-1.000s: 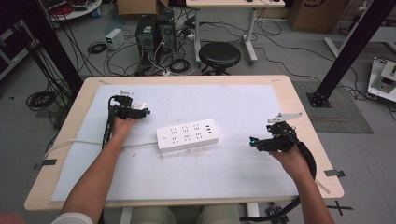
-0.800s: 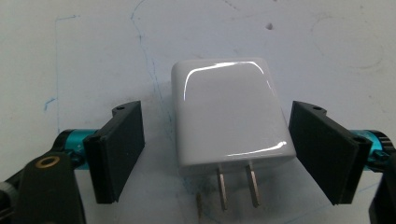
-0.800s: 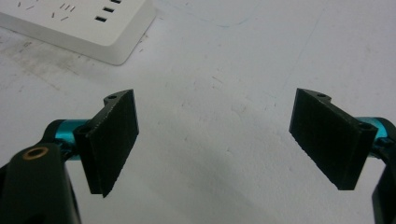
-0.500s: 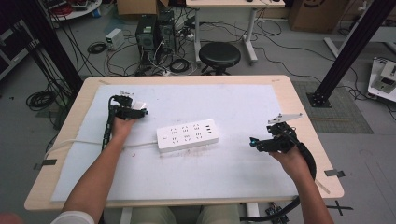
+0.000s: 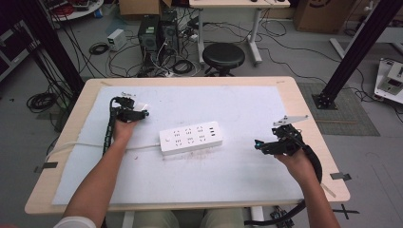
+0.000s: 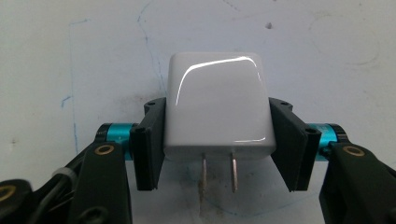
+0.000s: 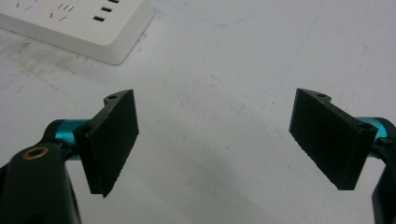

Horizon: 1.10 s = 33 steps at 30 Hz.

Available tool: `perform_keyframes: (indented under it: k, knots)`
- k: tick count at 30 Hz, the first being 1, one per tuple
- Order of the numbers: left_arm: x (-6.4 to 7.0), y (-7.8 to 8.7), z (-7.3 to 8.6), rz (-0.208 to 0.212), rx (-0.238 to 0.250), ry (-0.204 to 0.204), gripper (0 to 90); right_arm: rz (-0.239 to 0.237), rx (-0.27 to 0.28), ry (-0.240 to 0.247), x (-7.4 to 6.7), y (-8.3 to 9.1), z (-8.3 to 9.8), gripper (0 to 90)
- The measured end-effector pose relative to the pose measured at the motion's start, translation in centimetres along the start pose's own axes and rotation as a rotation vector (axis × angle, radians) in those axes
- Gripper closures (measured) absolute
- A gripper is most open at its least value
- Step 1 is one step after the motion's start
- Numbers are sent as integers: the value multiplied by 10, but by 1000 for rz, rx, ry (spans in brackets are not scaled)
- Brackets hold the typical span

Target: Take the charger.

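Left claw (image 6: 217,140) just closed on white charger (image 6: 215,107), right claw (image 7: 215,140) level — gaping, empty.

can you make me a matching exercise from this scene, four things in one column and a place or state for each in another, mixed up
Things:
1. left gripper
2. right gripper
3. white rectangular plastic power strip
4. round black stool

Places or states:
A. on the floor beyond the far edge of the table
B. open, nothing between its fingers
C. lying flat near the middle of the white mat, its cord running off to the left
D. shut on the glossy white square plug adapter, its two metal prongs pointing back toward the camera

Pairs: 1-D, 2-B, 3-C, 4-A
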<state>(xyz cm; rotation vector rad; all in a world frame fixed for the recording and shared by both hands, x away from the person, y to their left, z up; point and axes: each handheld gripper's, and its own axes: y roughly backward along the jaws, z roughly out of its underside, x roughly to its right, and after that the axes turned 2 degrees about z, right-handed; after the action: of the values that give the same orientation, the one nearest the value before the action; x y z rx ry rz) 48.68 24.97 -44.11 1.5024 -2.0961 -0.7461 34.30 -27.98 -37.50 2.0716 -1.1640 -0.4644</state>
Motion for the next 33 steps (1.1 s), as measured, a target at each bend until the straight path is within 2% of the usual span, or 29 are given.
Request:
perform_keyframes:
  k: [6, 10, 15, 21, 27, 29, 33]
  knots:
    - [2, 13, -2, 9, 26, -10, 426, -3, -1, 6, 0, 0, 0, 159]
    - [7, 29, -3, 20, 70, -23, 426, -9, 2, 12, -2, 0, 0, 159]
    - [11, 42, 0, 37, 96, -30, 427, -17, 10, 22, -4, 1, -2, 159]
    - [18, 67, 7, 66, 160, -37, 427, -27, 15, 38, -8, 1, -4, 159]
    - [22, 86, 14, 87, 201, -38, 427, -34, 16, 44, -12, 1, -4, 159]
    - [25, 97, 18, 107, 234, -42, 427, -38, 21, 49, -12, 1, -4, 159]
    - [29, 109, 21, 134, 261, -57, 427, -42, 23, 57, -14, 1, -5, 159]
